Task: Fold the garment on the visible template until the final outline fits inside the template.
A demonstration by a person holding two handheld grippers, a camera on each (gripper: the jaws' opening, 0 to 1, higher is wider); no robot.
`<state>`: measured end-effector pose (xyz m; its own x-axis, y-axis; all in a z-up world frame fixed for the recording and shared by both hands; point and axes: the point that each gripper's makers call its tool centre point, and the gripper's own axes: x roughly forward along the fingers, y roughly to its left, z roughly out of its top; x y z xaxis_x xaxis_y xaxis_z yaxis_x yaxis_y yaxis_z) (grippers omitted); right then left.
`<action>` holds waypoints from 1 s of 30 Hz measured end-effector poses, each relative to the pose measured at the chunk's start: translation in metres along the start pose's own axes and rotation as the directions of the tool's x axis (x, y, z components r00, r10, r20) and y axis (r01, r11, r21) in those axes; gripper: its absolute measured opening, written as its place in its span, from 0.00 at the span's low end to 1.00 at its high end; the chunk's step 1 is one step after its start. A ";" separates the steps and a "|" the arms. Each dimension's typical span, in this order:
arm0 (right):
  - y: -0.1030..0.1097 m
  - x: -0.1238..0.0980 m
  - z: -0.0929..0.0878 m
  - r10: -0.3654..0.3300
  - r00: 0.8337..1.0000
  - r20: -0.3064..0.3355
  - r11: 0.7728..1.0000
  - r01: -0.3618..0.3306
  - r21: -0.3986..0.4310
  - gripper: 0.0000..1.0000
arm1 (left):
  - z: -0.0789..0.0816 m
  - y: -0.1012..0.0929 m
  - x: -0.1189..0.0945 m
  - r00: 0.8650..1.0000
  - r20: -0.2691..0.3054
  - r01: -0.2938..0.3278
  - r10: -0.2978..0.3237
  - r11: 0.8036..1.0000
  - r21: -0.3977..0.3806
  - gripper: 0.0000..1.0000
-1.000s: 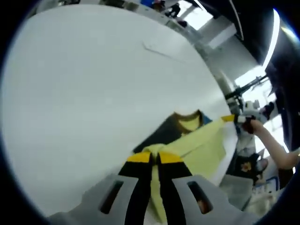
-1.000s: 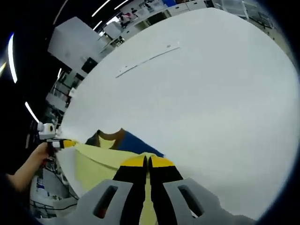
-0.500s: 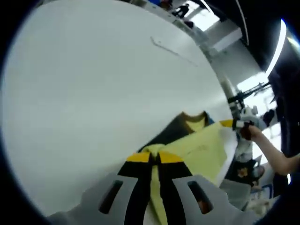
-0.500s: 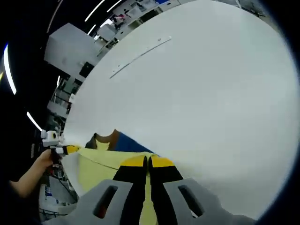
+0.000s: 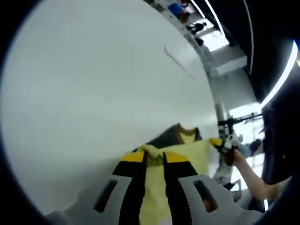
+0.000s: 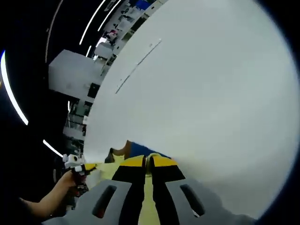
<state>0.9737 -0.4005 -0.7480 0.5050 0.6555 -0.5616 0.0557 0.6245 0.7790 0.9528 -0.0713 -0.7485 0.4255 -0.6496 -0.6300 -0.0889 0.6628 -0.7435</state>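
Left gripper view shows the left gripper (image 5: 153, 158) clamped on the yellow garment's (image 5: 190, 150) edge above the white surface (image 5: 93, 84), the right gripper (image 6: 146, 161) likewise pinching it, and such light, limp cloth likely handles best held at edges or corners.

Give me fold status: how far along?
Done: both grippers are clamped on the yellow garment. In hand: left gripper and right gripper hold its edge above the white table, the collar end hanging lower. Left: complete the folds; no template outline is discernible.
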 end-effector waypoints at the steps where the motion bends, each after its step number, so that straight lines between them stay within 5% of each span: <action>1: 0.001 0.001 0.001 0.009 1.000 0.008 1.000 -0.009 0.021 0.06 | 0.002 0.000 0.000 1.000 0.012 0.003 -0.003 1.000 -0.019 0.12; 9: 0.000 0.007 0.024 0.020 0.990 0.141 0.992 -0.037 0.122 0.12 | 0.016 -0.005 0.000 0.989 0.143 -0.010 0.029 0.991 -0.132 0.07; 12: -0.003 0.003 0.038 0.013 0.979 0.203 0.982 -0.051 0.182 0.13 | 0.019 -0.004 -0.001 0.989 0.144 -0.015 0.033 0.992 -0.128 0.06; 17: -0.008 0.001 0.038 -0.001 0.982 0.191 0.987 -0.029 0.155 0.12 | 0.018 0.001 -0.002 0.991 0.120 -0.047 0.057 0.996 -0.081 0.08; 26: -0.011 -0.005 0.033 -0.011 0.983 0.185 0.991 -0.014 0.131 0.11 | -0.007 -0.023 -0.004 0.991 0.120 -0.060 0.066 0.997 -0.053 0.11; 30: -0.008 -0.007 0.034 -0.007 0.981 0.196 0.993 -0.015 0.114 0.11 | -0.006 -0.027 -0.009 0.989 0.129 -0.079 0.075 0.996 0.026 0.16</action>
<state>0.9988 -0.4242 -0.7409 0.6633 0.5551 -0.5019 0.1459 0.5619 0.8142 0.9465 -0.0857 -0.7240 0.5302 -0.5443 -0.6501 -0.0985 0.7220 -0.6848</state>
